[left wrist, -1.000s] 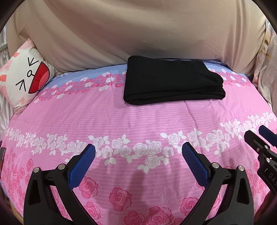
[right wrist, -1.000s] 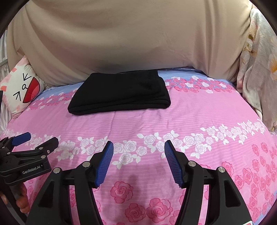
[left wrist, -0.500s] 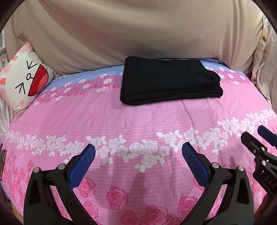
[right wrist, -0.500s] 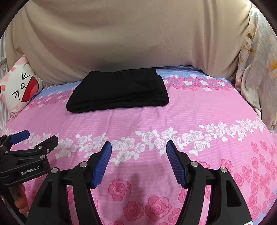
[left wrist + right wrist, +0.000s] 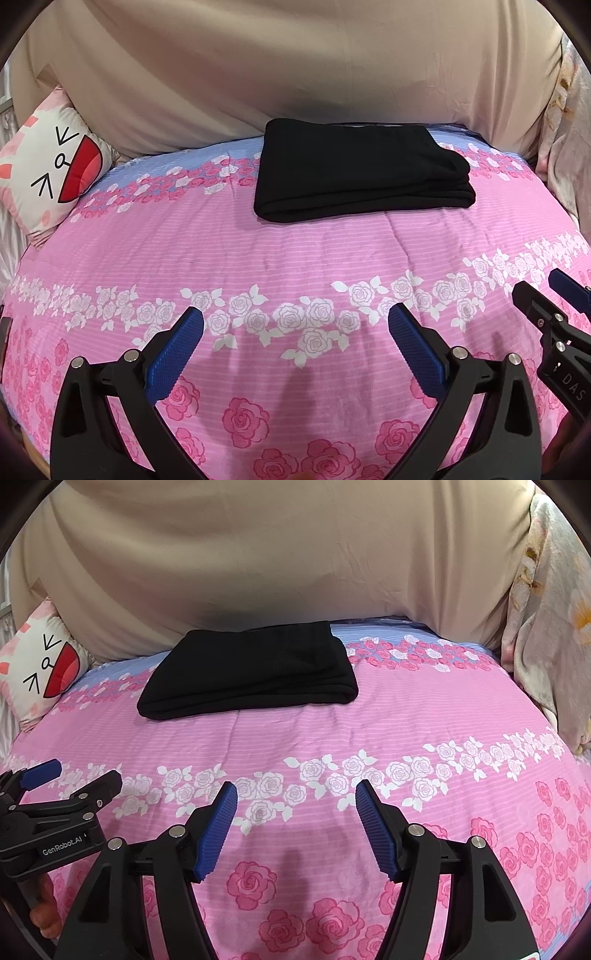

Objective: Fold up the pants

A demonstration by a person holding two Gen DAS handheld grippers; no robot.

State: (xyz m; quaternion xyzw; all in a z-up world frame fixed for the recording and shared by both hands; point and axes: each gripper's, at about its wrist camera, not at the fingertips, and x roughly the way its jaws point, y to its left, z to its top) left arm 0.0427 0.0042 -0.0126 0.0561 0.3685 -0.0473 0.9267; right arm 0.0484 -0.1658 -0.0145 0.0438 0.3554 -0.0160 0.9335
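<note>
The black pants (image 5: 362, 170) lie folded into a flat rectangle at the far side of the pink rose-print bedspread (image 5: 295, 258), their back edge against the beige sheet (image 5: 295, 66) that rises behind the bed. Left of the pants, at the bedspread's edge, leans a cartoon-face pillow (image 5: 51, 166) — partly cut off by the lens rim. Right of the pants, a pale floral blanket (image 5: 546, 627) hangs at the bed's side, its upper part out of frame.

Both claws hover well short of the pants, over the near rose band, with bare bedspread between them and the cloth. The left gripper (image 5: 295, 347) has its blue pads spread wide with nothing between them; the right gripper (image 5: 295, 823) is likewise parted and holds nothing. Each shows only in part at the edge of the other's view.
</note>
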